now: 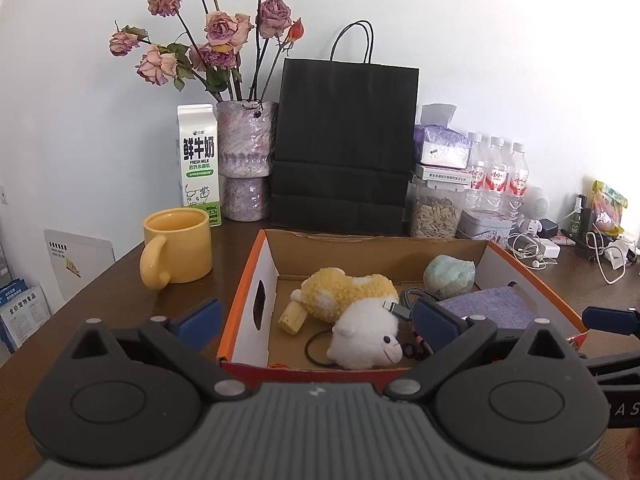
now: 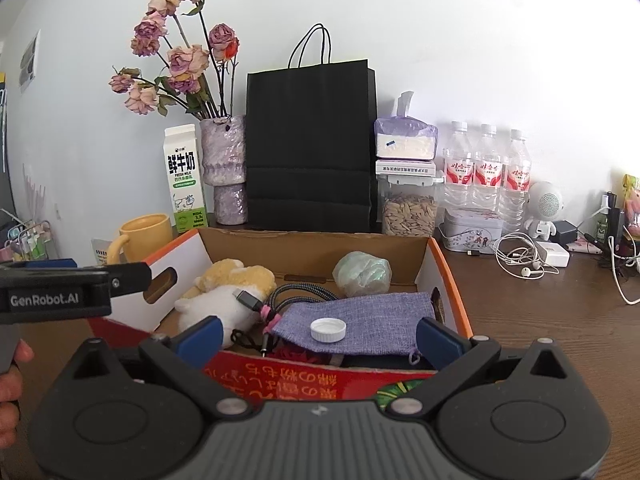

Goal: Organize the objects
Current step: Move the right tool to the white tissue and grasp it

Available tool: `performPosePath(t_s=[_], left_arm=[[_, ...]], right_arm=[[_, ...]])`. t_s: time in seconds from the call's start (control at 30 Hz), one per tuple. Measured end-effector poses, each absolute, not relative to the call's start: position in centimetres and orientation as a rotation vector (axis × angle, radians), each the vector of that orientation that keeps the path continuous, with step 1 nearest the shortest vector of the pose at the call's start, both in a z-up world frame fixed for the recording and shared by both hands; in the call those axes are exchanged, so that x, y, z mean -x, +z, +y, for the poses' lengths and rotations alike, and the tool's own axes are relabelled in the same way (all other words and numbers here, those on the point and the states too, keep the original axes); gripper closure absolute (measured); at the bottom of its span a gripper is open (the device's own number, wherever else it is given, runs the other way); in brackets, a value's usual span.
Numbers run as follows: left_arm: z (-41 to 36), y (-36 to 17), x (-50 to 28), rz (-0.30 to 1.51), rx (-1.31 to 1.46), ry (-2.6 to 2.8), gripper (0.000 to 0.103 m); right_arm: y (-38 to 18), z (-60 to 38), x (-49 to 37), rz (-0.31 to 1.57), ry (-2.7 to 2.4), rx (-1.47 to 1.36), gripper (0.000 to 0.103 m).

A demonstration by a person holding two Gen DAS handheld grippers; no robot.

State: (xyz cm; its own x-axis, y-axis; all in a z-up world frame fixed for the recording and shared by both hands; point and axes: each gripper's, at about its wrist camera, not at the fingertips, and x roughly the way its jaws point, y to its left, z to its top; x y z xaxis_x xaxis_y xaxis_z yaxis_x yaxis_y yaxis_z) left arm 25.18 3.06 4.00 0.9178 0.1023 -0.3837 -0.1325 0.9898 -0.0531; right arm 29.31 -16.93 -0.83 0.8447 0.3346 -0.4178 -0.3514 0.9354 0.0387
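Cardboard makes up the open box (image 2: pixel 448 276), plain brown inside, with orange edging, white side walls with oval hand-holes, and a red printed front panel. Inside lies a fuzzy sheep plush (image 1: pixel 352 312) (white head, yellow woolly body) beside a small cork (image 1: pixel 294 316), a black hair tie (image 1: pixel 316 350) and a braided cable (image 2: pixel 296 296) with a metal plug. A woven purple drawstring pouch (image 2: pixel 372 320) fills the right part, a white ribbed bottle cap (image 2: pixel 328 329) resting on it; behind it sits a crumpled pale green bundle (image 2: pixel 362 272). The left gripper (image 1: pixel 320 318) and right gripper (image 2: pixel 320 338) both hang at the box's near edge, blue pads spread wide, holding nothing. A glossy yellow mug (image 1: pixel 180 246) stands on the dark wooden table (image 1: pixel 120 292), left of the box.
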Motion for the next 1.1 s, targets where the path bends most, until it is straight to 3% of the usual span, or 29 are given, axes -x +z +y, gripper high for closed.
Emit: performPosePath(t_s=[1.1], left_arm=[[3.6,0.2,-14.1,0.596,0.071,0.037,0.0]], right_arm=[[-6.0,-18.9,-16.9,0.674,0.385,0.055,0.0]])
